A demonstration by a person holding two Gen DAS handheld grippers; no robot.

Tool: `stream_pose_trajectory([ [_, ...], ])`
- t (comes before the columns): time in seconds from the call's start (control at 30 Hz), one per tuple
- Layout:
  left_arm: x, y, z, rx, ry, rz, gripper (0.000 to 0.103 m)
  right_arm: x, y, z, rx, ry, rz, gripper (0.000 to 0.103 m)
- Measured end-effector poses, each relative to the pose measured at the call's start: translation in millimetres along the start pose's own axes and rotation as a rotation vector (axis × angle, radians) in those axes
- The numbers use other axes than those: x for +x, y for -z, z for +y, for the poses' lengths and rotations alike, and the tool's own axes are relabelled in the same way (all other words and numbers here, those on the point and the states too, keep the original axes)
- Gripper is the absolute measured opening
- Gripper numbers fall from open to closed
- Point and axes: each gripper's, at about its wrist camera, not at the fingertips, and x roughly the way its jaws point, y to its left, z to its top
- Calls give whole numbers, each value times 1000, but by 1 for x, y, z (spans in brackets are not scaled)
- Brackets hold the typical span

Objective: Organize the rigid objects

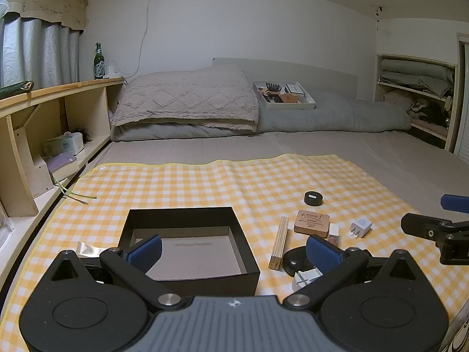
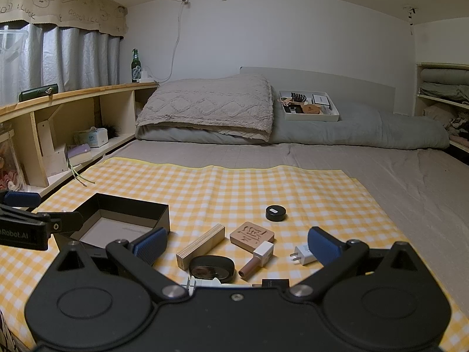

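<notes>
Both grippers are hovering spread wide over the yellow checked cloth [image 2: 263, 182], neither grasping anything. The left gripper [image 1: 233, 250] is sitting over the black box [image 1: 187, 234] at lower centre of its view; the box looks bare inside. The right gripper [image 2: 237, 245] is hanging above the cluster of loose items at lower centre of its view.

Nothing is packed yet, judging by the bare box. Items waiting:
- wooden block [image 2: 202, 245], lying diagonally, nearest the box
- carved wooden tile [image 2: 252, 234], just right of the block
- black round tin [image 2: 275, 213], alone, further up the frame
- white plug adapter [image 2: 303, 255], by the right finger pad [image 2: 324, 248]
- lipstick-like tube [image 2: 258, 259], touching the tile's lower edge
- black oval case [image 2: 212, 267], partly hidden by the gripper body

Doing the step well, probably: take the wooden block first, fingers across its narrow width, not its length. Come straight down so the case and tile are not getting nudged. The cloth is on soft bedding, so pressing hard likely tips things. The left gripper is probably best steadying the box wall during the drop.
</notes>
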Motion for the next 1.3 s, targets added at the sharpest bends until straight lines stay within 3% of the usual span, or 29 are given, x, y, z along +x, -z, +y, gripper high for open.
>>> stream_pose_trajectory([
  [1.3, 0, -1, -5, 13, -4, -11, 103, 0, 1, -1, -2, 1, -10, 103],
])
